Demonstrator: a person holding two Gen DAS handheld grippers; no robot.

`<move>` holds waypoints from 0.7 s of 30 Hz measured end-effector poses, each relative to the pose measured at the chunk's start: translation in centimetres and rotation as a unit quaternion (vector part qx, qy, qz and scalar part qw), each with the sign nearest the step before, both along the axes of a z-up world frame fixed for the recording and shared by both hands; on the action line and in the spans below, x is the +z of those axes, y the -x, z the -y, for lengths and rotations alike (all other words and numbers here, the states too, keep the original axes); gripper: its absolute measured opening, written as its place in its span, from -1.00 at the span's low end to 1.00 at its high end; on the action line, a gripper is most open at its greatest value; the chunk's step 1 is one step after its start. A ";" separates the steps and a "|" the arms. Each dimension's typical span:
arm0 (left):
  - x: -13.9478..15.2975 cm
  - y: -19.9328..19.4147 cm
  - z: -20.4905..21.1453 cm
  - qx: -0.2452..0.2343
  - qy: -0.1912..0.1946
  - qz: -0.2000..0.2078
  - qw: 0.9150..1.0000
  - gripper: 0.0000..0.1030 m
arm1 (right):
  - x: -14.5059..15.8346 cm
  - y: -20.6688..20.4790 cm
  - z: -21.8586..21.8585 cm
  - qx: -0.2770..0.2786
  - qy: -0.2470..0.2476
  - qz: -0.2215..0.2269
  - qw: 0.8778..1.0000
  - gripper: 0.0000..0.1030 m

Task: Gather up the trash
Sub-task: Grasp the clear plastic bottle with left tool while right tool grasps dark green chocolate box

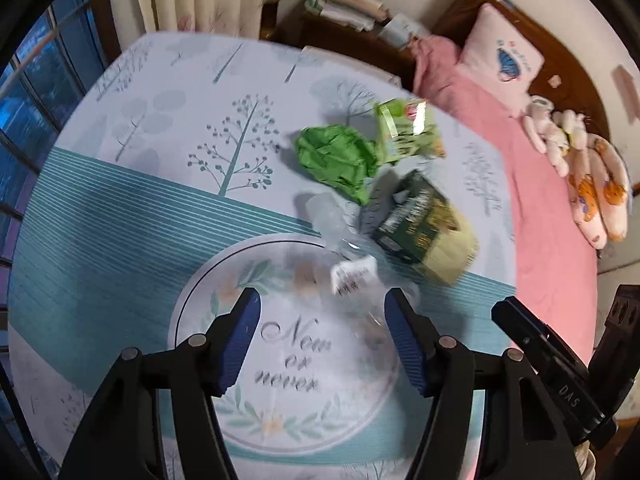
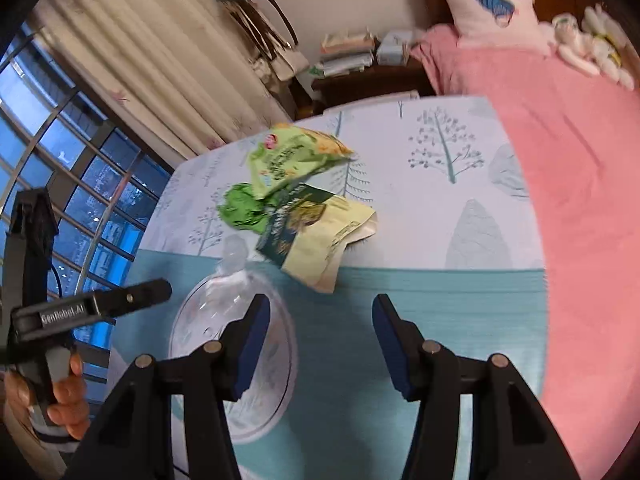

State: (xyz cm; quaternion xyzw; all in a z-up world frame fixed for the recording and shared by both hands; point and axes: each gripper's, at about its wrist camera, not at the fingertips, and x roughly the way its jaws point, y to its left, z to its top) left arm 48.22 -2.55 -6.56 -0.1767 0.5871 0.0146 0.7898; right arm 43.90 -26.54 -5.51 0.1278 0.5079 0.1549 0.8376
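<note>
Up on the tablecloth (image 1: 132, 216), four bits of trash sit in a loose cluster near the edge that faces the pink bed (image 1: 540, 216). Farthest from the grippers is a light green snack bag (image 1: 408, 128), lying flat with its long axis slanting across the cloth; in the right wrist view it runs from lower left to upper right. Touching it is a crumpled green paper ball (image 1: 340, 160), with no clear long axis. Just beside the ball lies a dark green and cream pouch (image 1: 428, 232), overlapping the snack bag's near end in the right wrist view, its cream end pointing toward the bed side and its dark end toward the ball. Nearest the left gripper (image 1: 320, 336) is a clear plastic bag (image 1: 340, 252) with a white label, stretching from the ball's near side down over the round printed emblem (image 1: 208, 304); its lower end reaches the space between the left fingers (image 1: 404, 340), though blur hides whether it touches them. Both left pads stand apart, pressing on nothing. The right gripper (image 2: 320, 344) hangs over the teal striped band of the cloth, well short of the pouch, its jaws spread with only cloth between them. A hand (image 2: 68, 400) holding the left gripper shows at the right wrist view's lower left.
</note>
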 end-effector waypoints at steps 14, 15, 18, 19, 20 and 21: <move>-5.4 -3.3 0.4 0.004 0.067 -0.053 0.996 0.22 | -5.1 -6.1 -1.2 0.021 -0.075 -0.062 0.995 -0.18; -5.6 -3.4 0.6 0.002 0.073 -0.055 0.996 0.22 | -5.4 -6.3 -1.5 0.028 -0.081 -0.067 0.994 -0.29; -6.2 -3.5 1.4 -0.004 0.088 -0.058 0.994 0.22 | -5.7 -6.4 -1.9 0.039 -0.093 -0.068 0.993 -0.41; -6.3 -3.5 1.6 -0.005 0.090 -0.059 0.994 0.22 | -5.7 -6.3 -2.0 0.044 -0.095 -0.066 0.992 -0.43; -6.5 -3.5 1.9 -0.008 0.094 -0.059 0.994 0.22 | -5.5 -6.1 -2.2 0.050 -0.092 -0.060 0.993 -0.46; -6.6 -3.5 2.2 -0.010 0.097 -0.059 0.993 0.21 | -5.2 -5.9 -2.4 0.057 -0.088 -0.052 0.993 -0.49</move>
